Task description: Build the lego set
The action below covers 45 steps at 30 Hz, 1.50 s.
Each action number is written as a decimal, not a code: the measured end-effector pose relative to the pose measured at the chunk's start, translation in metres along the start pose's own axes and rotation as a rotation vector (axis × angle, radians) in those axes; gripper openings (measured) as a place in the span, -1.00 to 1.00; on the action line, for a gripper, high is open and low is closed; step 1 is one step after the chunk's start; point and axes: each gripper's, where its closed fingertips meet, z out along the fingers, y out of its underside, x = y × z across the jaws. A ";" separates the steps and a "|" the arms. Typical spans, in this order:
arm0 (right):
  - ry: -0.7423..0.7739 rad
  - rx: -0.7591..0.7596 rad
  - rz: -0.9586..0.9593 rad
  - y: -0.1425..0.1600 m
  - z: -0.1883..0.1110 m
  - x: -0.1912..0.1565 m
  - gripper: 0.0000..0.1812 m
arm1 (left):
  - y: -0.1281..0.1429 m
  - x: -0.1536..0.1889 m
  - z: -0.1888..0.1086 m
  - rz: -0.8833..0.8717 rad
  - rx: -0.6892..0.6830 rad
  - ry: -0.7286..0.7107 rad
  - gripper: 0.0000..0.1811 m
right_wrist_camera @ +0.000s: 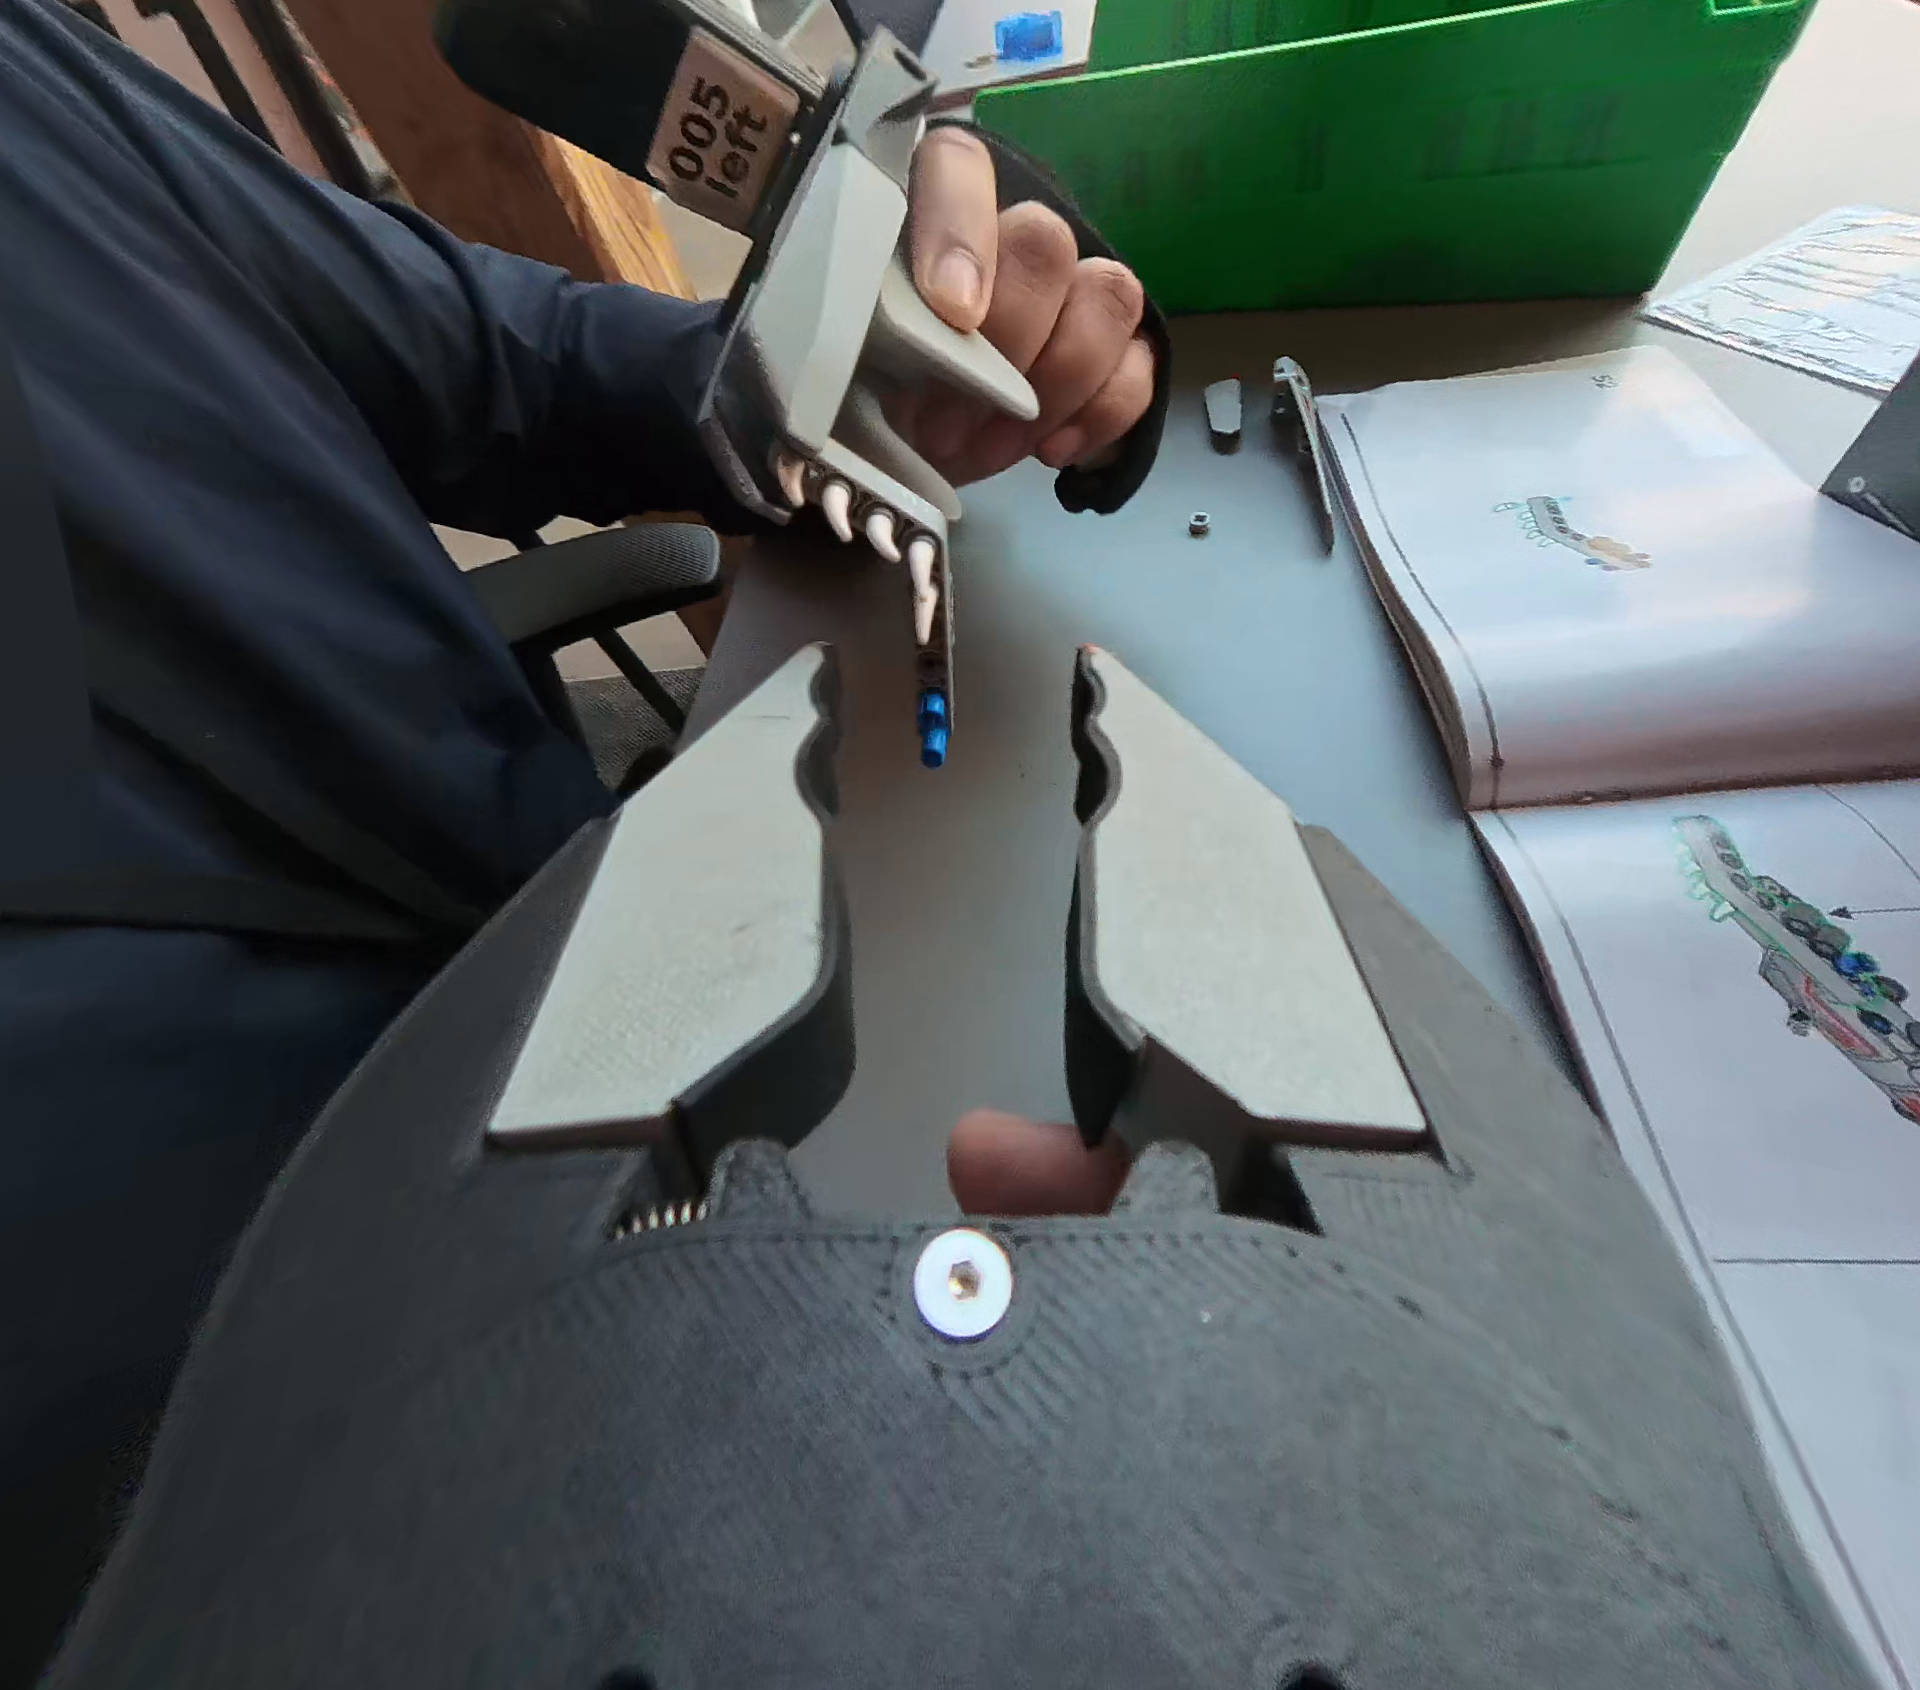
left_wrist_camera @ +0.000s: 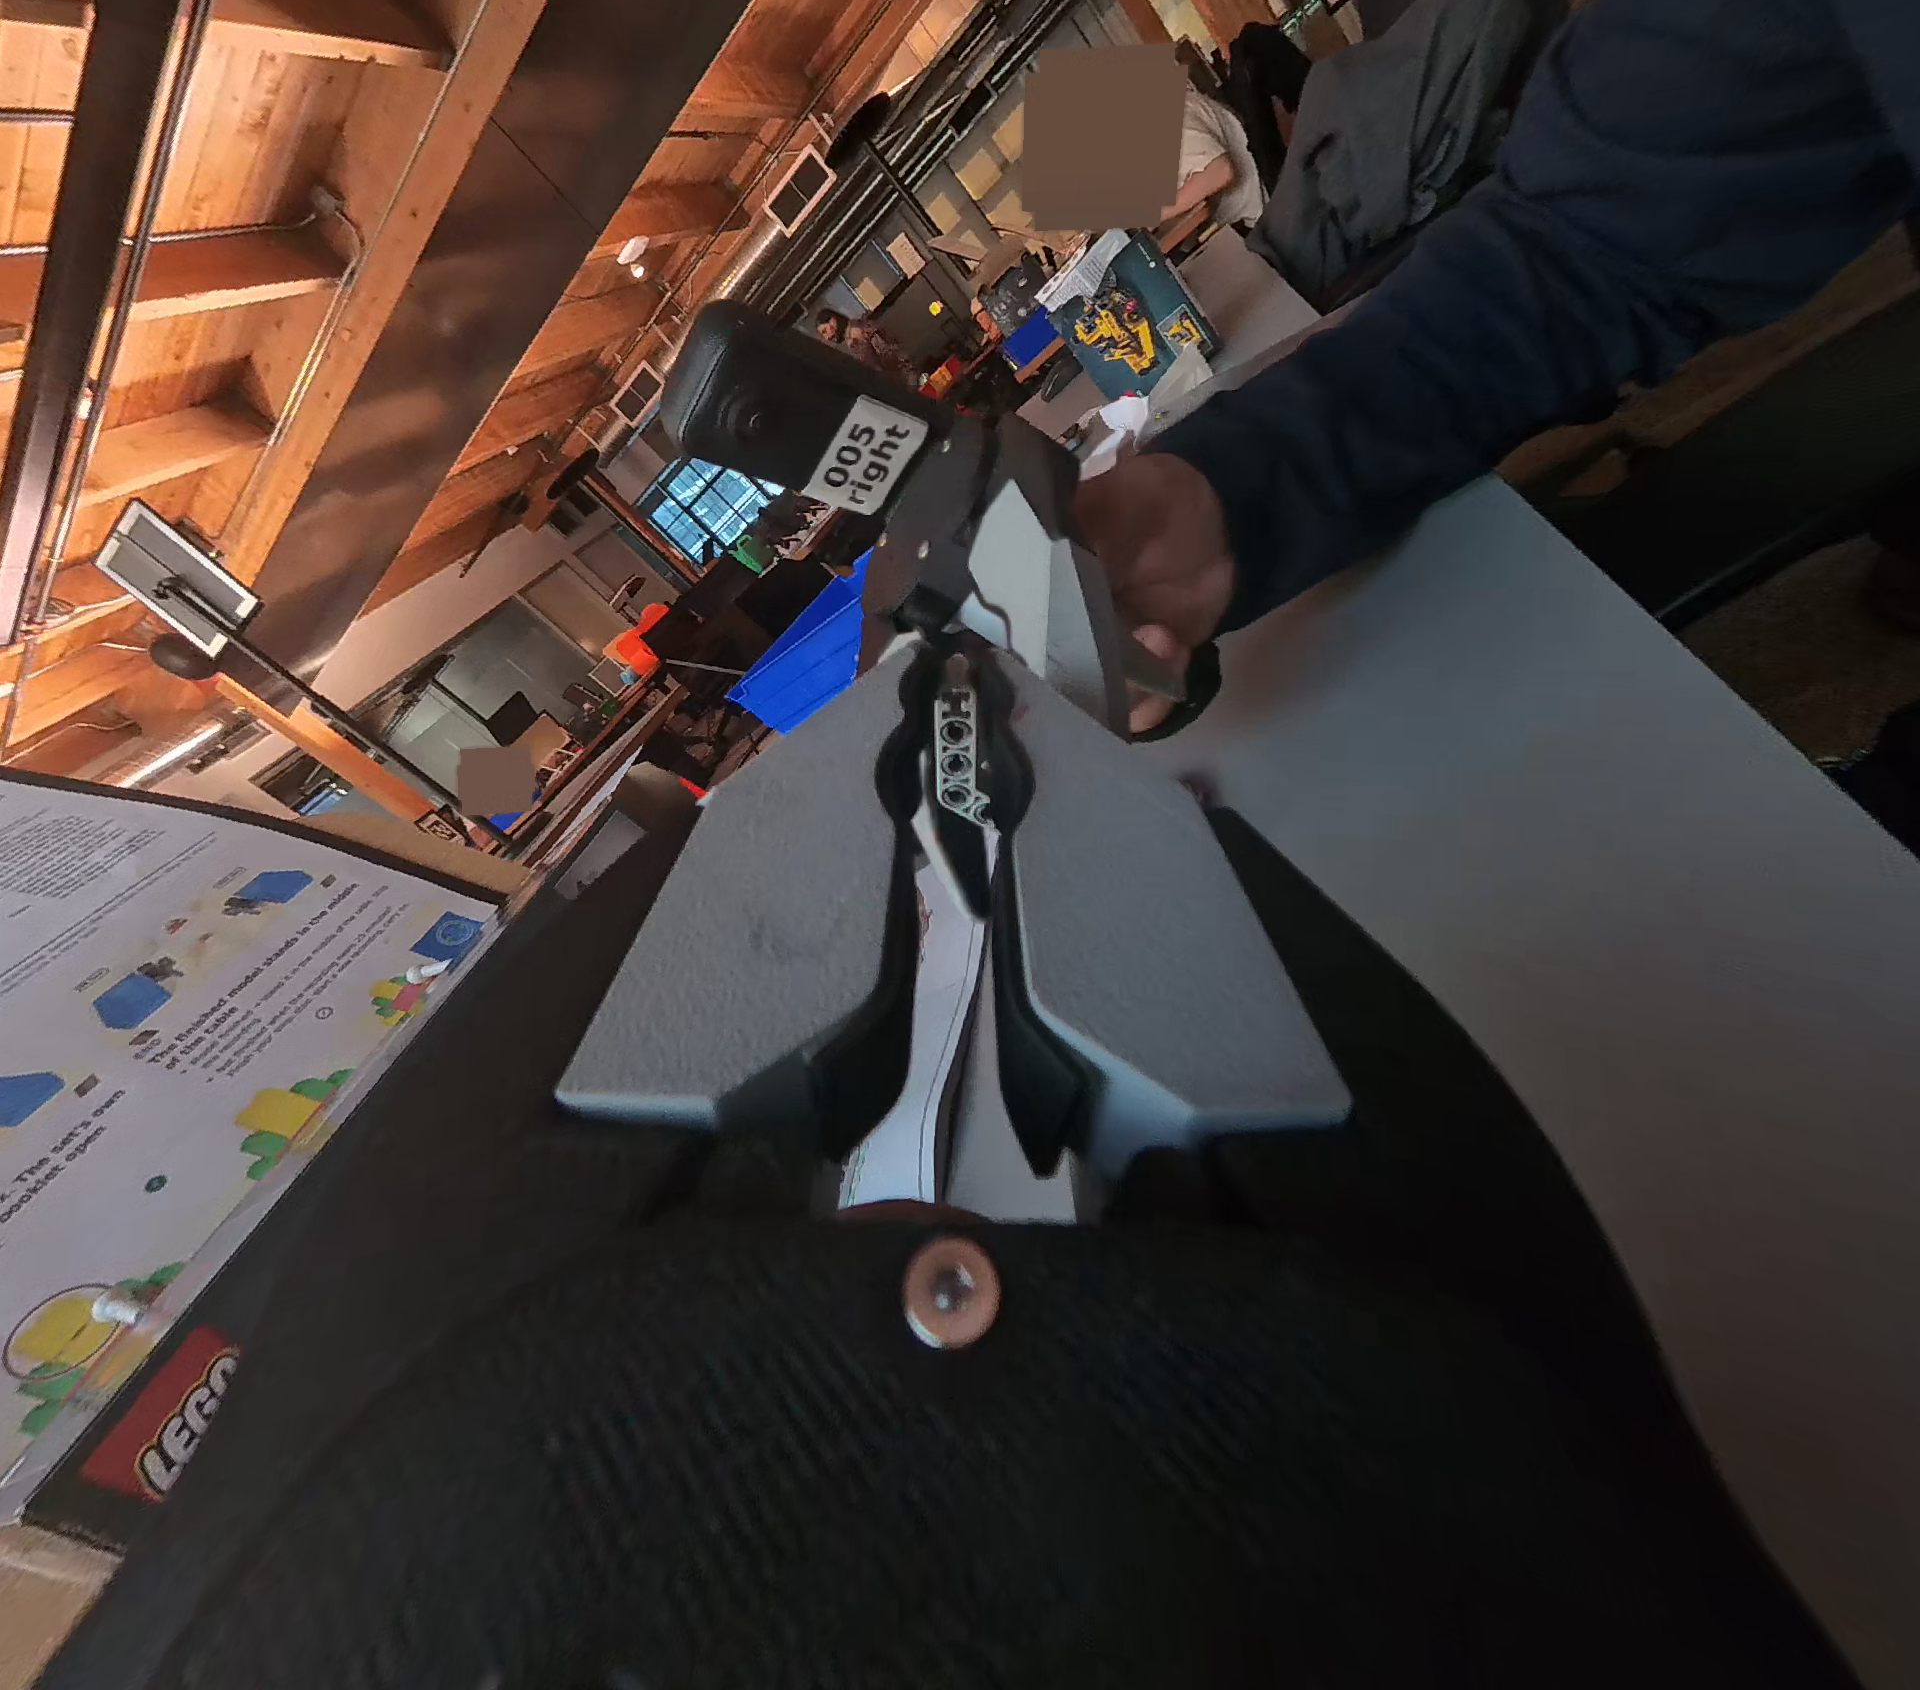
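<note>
In the left wrist view my left gripper [left_wrist_camera: 954, 695] is shut on a grey holed lego beam [left_wrist_camera: 958, 757], held above the table. In the right wrist view the same left gripper [right_wrist_camera: 940, 523] comes in from the upper left. Its beam carries several white tooth-like pieces [right_wrist_camera: 883, 534] and a blue pin [right_wrist_camera: 933, 726] at the lower end. My right gripper [right_wrist_camera: 951, 705] is open and empty, with the blue pin end between and just beyond its fingertips. Its camera [left_wrist_camera: 748, 414] faces me in the left wrist view.
An open instruction booklet [right_wrist_camera: 1610, 580] lies on the grey table [right_wrist_camera: 1195, 705] at the right. Loose grey parts [right_wrist_camera: 1304, 435] and a small bush [right_wrist_camera: 1200, 525] lie beside it. A green bin [right_wrist_camera: 1403, 113] stands behind. A lego box [left_wrist_camera: 208, 1121] stands at the left. The left gripper's tips are roughly 5 cm from the right gripper's.
</note>
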 end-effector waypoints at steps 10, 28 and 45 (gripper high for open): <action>0.635 -0.143 -0.433 0.001 -0.036 0.062 -0.95 | 0.028 -0.013 -0.004 -0.261 -0.130 -0.022 -0.53; 1.221 -0.435 -1.167 -0.017 -0.047 0.066 -0.95 | 0.056 0.003 0.006 -0.697 -0.203 0.100 -0.61; 0.745 -0.289 -1.067 0.017 -0.018 0.025 -0.85 | 0.049 0.025 -0.017 -1.208 -0.160 0.548 -0.94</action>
